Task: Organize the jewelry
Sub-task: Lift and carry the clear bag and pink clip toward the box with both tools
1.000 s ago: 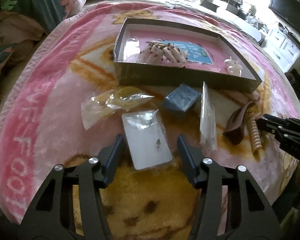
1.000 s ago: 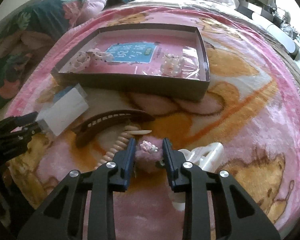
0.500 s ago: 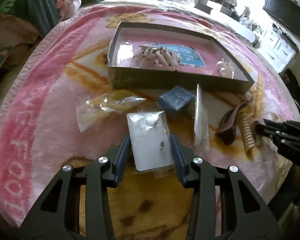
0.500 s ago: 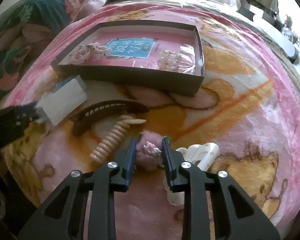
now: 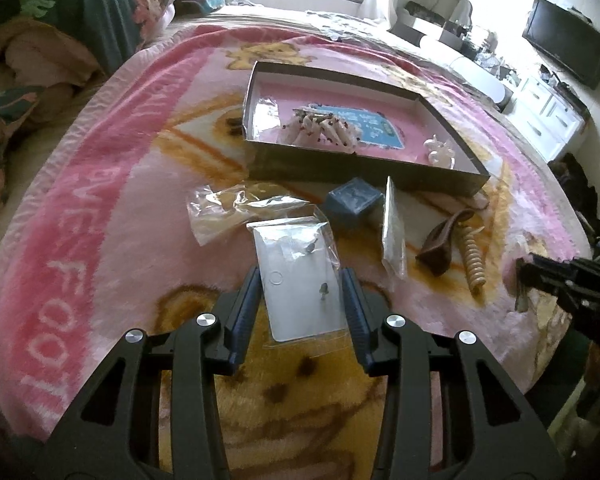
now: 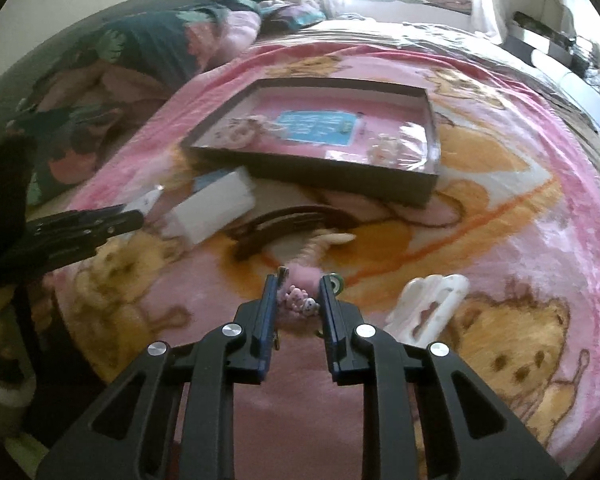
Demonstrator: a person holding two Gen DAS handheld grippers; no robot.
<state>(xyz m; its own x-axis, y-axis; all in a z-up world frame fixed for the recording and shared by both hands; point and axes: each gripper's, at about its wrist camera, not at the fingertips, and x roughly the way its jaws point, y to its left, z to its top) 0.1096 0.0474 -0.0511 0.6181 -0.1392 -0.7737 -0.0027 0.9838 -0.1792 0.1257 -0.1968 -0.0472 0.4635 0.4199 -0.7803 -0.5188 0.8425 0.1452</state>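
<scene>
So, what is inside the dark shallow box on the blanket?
Inside the box lie a pale beaded bundle, a small clear ornament and a clear plastic bag, on a pink liner with a blue label. The near wall hides the floor just behind it.

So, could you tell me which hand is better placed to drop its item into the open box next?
Probably the left. The left claw grips the earring card directly facing the box. The right claw, closing on the pink fluffy clip, sits off the box's near corner.
</scene>
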